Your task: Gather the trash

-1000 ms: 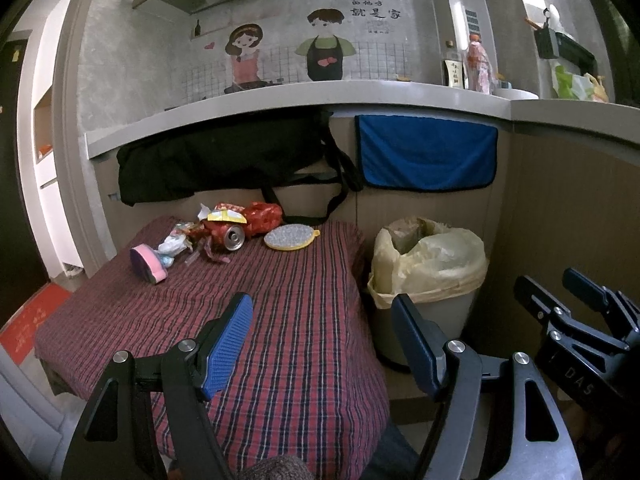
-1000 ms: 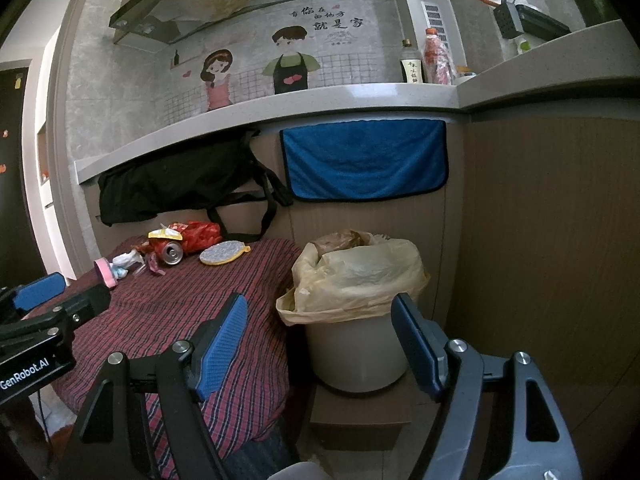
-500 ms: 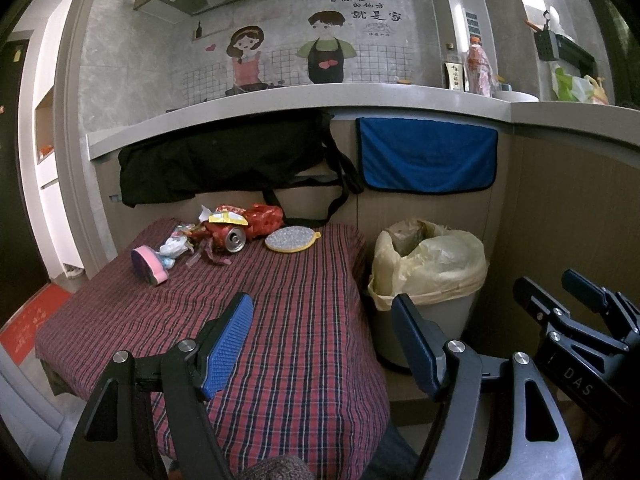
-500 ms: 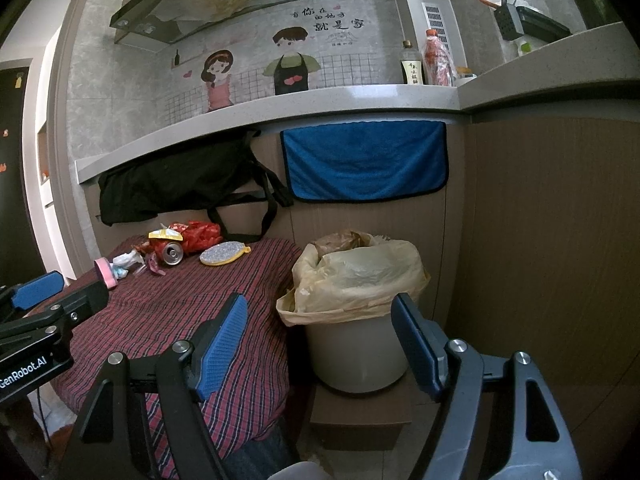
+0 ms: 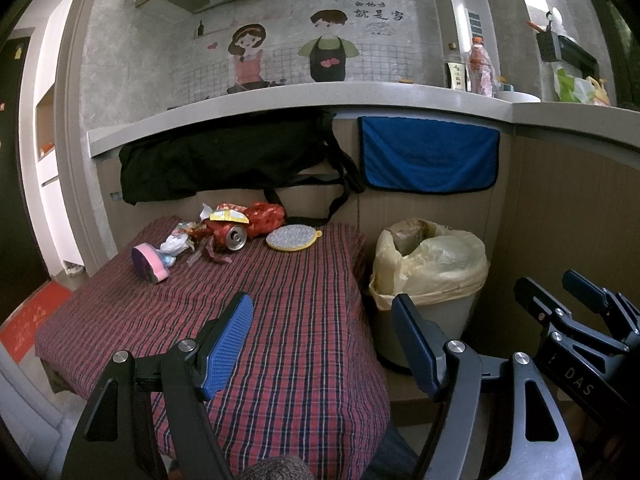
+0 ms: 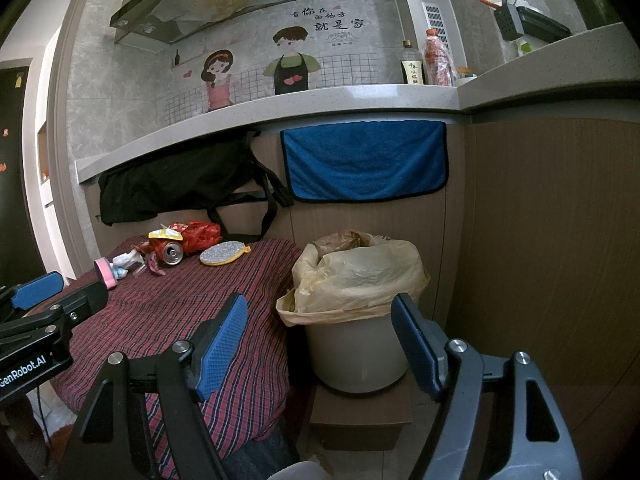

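I have both tongs spread wide and holding nothing: the left tongs [image 5: 322,340] hang over the near end of the desk [image 5: 280,320], and the right tongs [image 6: 320,340] hang off its right edge, in front of the bin [image 6: 356,344].

The trash is all at the far end of the desk, well away from either pair. There is a crushed can [image 5: 230,235] lying on its side with its mouth toward me, a red crumpled wrapper [image 5: 268,216] just behind it, a yellow packet [image 5: 229,216] resting on top, and white scrunched paper [image 5: 174,243] to the left. A pink and purple sponge [image 5: 150,264] and a round yellow-rimmed scrubber [image 5: 292,238] sit beside the pile; I take those for cleaning things, not rubbish, and mean to leave them.

The bin stands on a low box beside the desk, lined with a yellowish bag [image 6: 360,276] that looks fairly full already.

To start well, I'd reach the left tongs forward and take the can first, across its body rather than end to end, so it cannot roll away. I should come in low and level, or the cloth may bunch up between the tips. The loose wrappers are light and tangled, so I'd pinch each one near its middle.
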Tool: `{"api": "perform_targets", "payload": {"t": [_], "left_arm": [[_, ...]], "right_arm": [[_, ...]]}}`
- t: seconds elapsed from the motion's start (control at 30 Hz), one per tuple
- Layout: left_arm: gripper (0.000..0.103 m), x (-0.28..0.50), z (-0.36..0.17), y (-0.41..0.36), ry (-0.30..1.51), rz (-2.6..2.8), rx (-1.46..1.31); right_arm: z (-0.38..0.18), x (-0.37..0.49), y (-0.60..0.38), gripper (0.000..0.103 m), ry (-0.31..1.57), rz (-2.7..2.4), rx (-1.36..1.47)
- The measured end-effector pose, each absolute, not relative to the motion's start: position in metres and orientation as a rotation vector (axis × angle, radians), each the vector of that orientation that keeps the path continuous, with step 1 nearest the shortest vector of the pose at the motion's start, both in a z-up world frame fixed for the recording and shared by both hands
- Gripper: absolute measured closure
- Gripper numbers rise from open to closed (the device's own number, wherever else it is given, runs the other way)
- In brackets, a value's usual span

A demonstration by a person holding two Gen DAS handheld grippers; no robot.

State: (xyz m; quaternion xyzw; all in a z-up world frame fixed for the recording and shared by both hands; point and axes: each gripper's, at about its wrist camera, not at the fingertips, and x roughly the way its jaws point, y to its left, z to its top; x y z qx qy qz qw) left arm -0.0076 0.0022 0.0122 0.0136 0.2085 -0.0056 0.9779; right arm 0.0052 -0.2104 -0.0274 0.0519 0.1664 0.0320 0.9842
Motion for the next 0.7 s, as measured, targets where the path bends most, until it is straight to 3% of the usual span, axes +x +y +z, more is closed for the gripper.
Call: {"api": "perform_targets", "payload": {"t": [0.43,0.7], "left_arm": [[0.031,0.016,0.019,0.029,0.428,0.01,-0.013],[0.031,0.054,0.066,0.125,0.323,0.197,-0.014]], "right_arm": [[-0.019,0.016,-0.2,0.031,0.332,0.077,0.076],[0.011,0.06,-0.178,0.031,0.319,0.142,0.046]]}}
